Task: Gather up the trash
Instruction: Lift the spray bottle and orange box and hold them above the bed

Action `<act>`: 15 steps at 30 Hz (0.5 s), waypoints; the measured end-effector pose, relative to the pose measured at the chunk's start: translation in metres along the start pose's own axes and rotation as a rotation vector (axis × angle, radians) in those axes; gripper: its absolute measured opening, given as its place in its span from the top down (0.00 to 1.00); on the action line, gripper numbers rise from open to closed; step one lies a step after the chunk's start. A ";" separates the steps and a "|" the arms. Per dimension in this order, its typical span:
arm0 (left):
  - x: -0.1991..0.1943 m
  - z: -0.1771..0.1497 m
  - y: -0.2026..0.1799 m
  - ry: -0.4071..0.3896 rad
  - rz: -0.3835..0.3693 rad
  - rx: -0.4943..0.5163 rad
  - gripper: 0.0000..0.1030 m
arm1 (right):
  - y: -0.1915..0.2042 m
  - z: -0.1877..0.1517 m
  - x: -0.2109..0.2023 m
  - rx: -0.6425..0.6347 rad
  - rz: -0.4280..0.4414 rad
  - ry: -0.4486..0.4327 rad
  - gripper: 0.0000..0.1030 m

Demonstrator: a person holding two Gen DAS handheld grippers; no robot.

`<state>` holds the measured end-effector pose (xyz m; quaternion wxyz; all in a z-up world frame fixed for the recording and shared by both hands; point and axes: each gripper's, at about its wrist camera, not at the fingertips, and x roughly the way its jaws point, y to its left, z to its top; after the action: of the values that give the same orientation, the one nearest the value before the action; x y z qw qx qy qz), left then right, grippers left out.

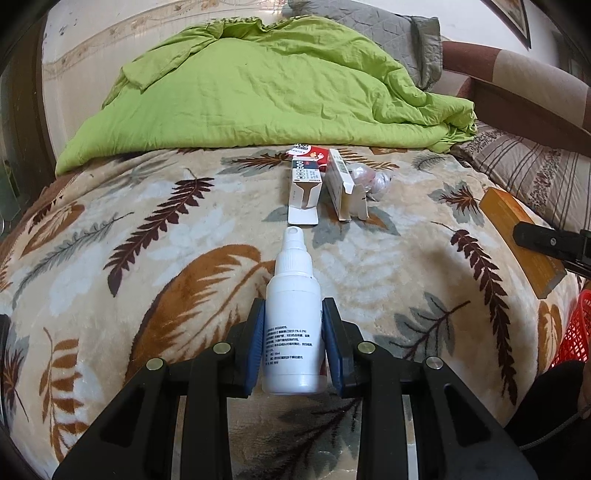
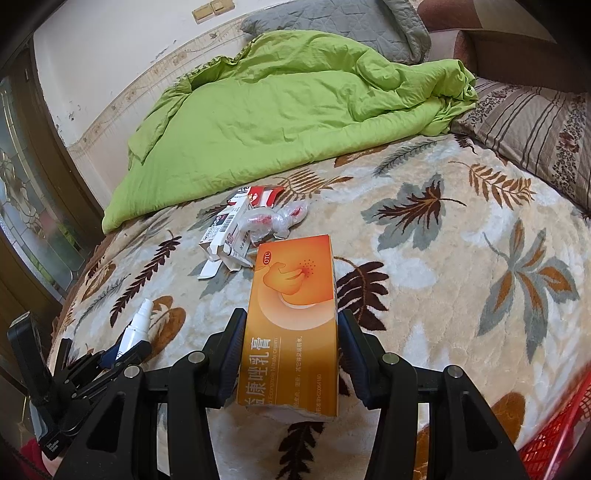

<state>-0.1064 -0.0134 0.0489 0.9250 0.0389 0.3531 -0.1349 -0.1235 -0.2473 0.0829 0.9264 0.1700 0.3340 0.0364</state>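
— What have you got in hand right now?

— Two pieces at once. My left claw [image 1: 293, 332] is pinching a white spray bottle [image 1: 293, 317] around its body, nozzle pointing away from me, with the blue pads pressed against both sides. My right claw [image 2: 291, 354] is clamped on an orange ointment carton [image 2: 293, 321], gripped across its long sides, printed face up. As far as I can tell, both are lifted just above the leaf-patterned blanket [image 1: 147, 240] on the bed.

— So how much of the trash is left?

— A fair bit, I'd judge. Further out on the blanket there's a little cluster: a white carton with its flap open [image 1: 304, 188], a second white carton [image 1: 345, 188] just beside it lying on its edge, a red and white packet [image 1: 312, 155] behind them, and a crumpled clear wrapper [image 1: 373, 177] touching the second carton. None of that has been picked up.

— And where does it all go?

— There's a red mesh basket [image 2: 557, 435] at the near right edge of the bed, close to my right claw. I take that for the bin, though I can't see inside it, so I can't say whether anything is in there yet.

— Anything else around?

— Only the green quilt [image 1: 258, 88] heaped beyond the cluster and a grey pillow [image 1: 373, 29] behind it. By my reckoning, the job is at an early to middle stage: two items held, four waiting.
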 end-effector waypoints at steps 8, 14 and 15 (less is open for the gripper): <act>-0.002 0.000 -0.002 -0.009 0.006 0.013 0.72 | 0.000 0.000 0.000 -0.001 0.000 0.000 0.48; -0.002 -0.001 -0.004 -0.011 0.008 0.024 0.72 | 0.000 0.000 0.000 0.000 -0.002 0.000 0.48; -0.002 -0.001 -0.004 -0.011 0.008 0.024 0.72 | 0.000 0.000 0.000 0.000 -0.001 0.000 0.48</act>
<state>-0.1098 -0.0170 0.0496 0.9270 0.0506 0.3461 -0.1355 -0.1231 -0.2469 0.0830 0.9264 0.1698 0.3340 0.0361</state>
